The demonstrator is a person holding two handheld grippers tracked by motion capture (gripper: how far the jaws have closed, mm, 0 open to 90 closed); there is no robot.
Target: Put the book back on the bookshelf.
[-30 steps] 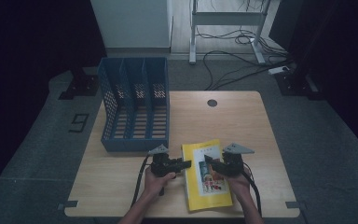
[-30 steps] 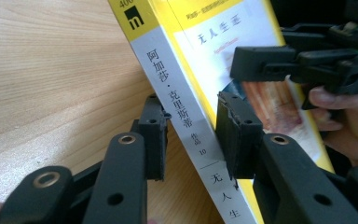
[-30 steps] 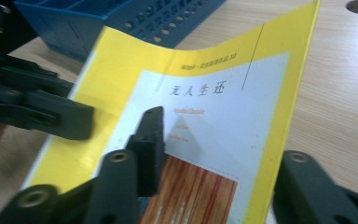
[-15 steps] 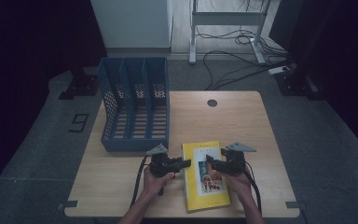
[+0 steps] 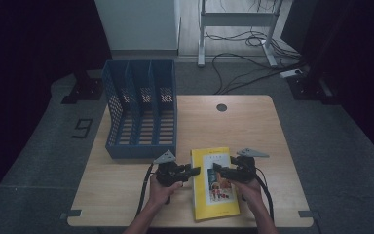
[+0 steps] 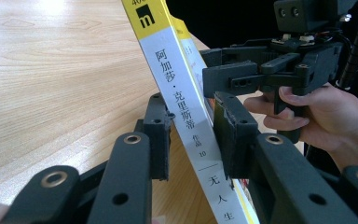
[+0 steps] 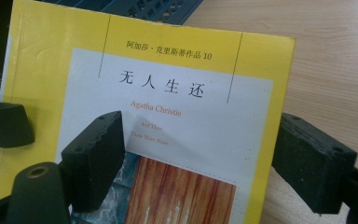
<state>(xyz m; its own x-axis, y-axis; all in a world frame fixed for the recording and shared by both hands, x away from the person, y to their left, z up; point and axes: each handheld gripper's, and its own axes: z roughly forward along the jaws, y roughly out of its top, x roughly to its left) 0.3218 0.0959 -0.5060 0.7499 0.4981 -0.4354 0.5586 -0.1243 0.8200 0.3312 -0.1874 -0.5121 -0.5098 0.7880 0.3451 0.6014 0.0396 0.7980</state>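
The left hand-held gripper (image 6: 193, 135) has its jaws either side of the yellow book (image 5: 214, 181)'s spine, barely apart from it; the right hand-held gripper (image 7: 198, 156) gapes across its cover; the book lies on the counter (image 5: 243, 122) near the blue file rack (image 5: 141, 109).

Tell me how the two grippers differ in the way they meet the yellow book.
The left gripper comes at the book from its spine side, its jaws standing on either side of the spine without pinching it. The right gripper comes from the opposite side, one jaw over the cover and the other out past the book's edge. Both are open and hand-held.
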